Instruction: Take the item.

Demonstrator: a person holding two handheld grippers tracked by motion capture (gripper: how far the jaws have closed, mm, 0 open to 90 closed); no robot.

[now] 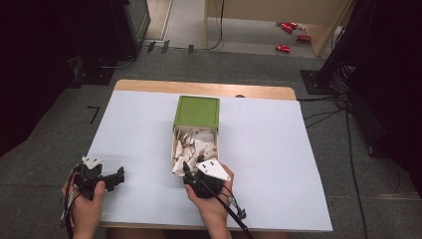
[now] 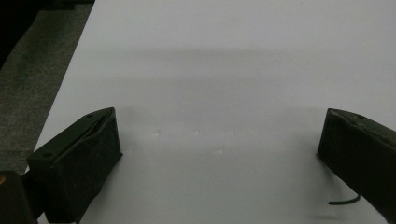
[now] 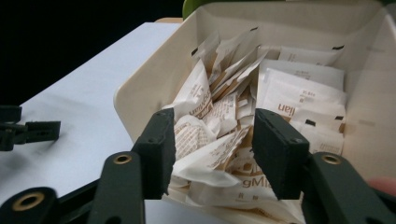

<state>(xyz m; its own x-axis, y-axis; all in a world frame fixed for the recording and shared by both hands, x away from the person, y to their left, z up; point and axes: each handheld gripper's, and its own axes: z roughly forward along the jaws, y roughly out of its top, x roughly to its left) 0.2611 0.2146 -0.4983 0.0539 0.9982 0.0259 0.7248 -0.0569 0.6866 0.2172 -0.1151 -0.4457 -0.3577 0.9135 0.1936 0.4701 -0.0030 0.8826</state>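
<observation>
White table (image 1: 129, 149), drawer (image 1: 195, 144) lengthwise away.

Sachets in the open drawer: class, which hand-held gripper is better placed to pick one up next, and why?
The right hand-held gripper: its jaws already straddle the sachets at the drawer front. The left hand-held gripper sits far off over bare table, jaws wide apart.

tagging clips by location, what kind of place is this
Probably a lab or studio set up for recording, not a home: a wooden table under a white sheet stands on grey carpet, dark equipment stands with trailing black cables flank it, and red toy-like items lie scattered beyond.
</observation>
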